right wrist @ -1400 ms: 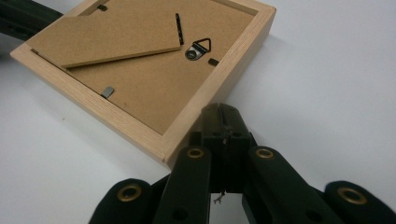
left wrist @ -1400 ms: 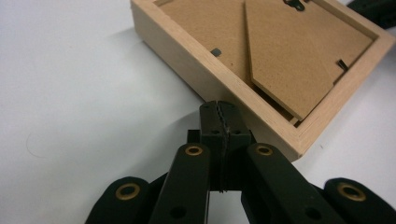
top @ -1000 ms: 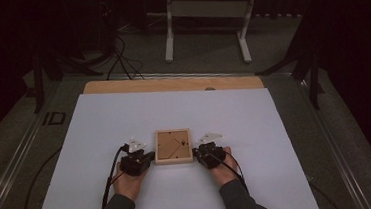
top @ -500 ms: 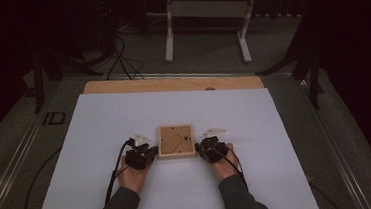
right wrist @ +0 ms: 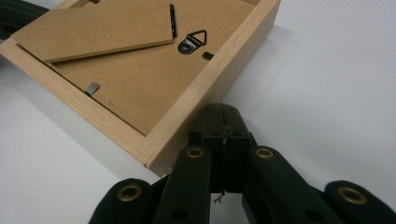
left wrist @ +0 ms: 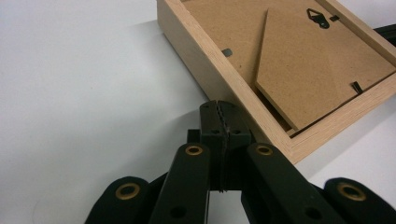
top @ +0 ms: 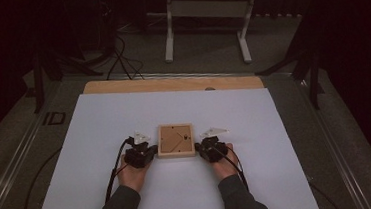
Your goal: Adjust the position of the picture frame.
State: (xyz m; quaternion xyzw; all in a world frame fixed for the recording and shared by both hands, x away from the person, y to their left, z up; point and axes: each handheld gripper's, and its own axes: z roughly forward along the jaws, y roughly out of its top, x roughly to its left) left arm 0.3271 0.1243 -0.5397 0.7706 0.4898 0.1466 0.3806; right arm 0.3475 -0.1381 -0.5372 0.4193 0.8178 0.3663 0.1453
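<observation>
Workpiece: wooden picture frame (top: 176, 140), lying face-down on the white table sheet (top: 99, 116), near centre and toward the person's side. Its backing board (left wrist: 224, 28) faces up, w/ the fold-out stand (left wrist: 317, 65) lying flat on it and the triangular hanger (right wrist: 193, 41) near one edge.

Grippers: left gripper (left wrist: 219, 105) has its jaws together, nothing between them; the tips touch or nearly touch the frame's left rail. Right gripper (right wrist: 223, 112) likewise has jaws together and empty, tips against or just beside the right rail near a corner. In the high view the left gripper (top: 144, 150) and right gripper (top: 208, 147) flank the frame, one per side.

Progress (judgement): early stage. Frame appears squared or positioned between the two closed tips. Backing is in place; the small metal retaining tab (right wrist: 92, 87) looks unturned. Opening the back, or lifting and turning the frame, remains.

Surroundings: bare wooden tabletop strip (top: 172, 83) beyond the sheet; a white stand base (top: 204, 13) on the floor farther off. Cables trail from both grippers toward the person.

Obstructions: none on the sheet. The tabs are small and recessed below the rails, so closed tips may get poor purchase.
</observation>
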